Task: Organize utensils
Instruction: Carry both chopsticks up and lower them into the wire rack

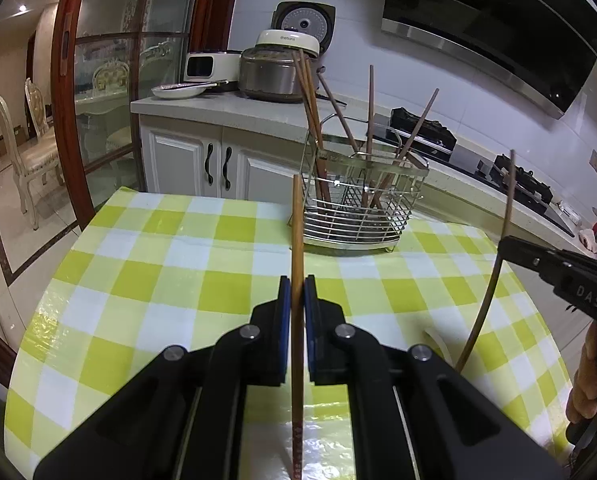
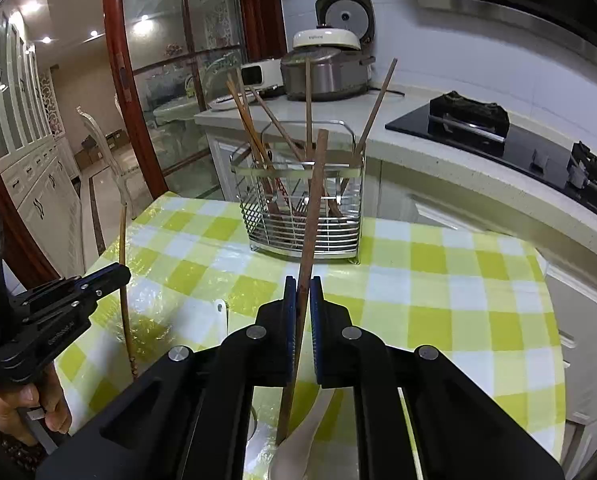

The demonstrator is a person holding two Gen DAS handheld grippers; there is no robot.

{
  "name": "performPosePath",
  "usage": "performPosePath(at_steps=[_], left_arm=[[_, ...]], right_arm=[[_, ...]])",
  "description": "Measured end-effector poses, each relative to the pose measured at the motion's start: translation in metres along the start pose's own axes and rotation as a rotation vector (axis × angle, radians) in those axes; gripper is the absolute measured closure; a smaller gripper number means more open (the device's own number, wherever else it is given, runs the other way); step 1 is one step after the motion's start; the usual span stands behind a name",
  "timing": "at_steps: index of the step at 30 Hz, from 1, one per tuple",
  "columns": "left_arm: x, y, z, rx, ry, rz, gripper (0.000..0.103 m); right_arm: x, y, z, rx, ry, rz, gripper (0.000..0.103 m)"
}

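Chopsticks: one per gripper (image 1: 297,294) (image 2: 303,294), six in basket (image 2: 298,236)

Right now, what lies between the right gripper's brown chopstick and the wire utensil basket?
Only bare green checked tablecloth, seen in the right wrist view, up to the basket.

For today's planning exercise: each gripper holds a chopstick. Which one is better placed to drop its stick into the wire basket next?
Right, marginally: the right gripper holds its dark chopstick upright, lined up with the wire basket.
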State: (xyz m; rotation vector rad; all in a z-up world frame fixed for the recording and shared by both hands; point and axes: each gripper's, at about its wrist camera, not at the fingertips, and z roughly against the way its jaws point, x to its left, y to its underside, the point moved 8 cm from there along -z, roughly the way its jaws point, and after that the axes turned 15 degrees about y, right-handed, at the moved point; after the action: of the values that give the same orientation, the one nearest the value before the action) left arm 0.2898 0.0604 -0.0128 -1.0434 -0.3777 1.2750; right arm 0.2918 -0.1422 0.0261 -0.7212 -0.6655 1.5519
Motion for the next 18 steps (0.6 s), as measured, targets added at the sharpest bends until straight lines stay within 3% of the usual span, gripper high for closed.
performPosePath(at_steps=[18], left_arm=[[-0.015,-0.019,0.014,-0.050,0.008,-0.025,0.096]], right_arm=[[-0.008,-0.012,0.024,-0.086,0.057,0.007,0.095]])
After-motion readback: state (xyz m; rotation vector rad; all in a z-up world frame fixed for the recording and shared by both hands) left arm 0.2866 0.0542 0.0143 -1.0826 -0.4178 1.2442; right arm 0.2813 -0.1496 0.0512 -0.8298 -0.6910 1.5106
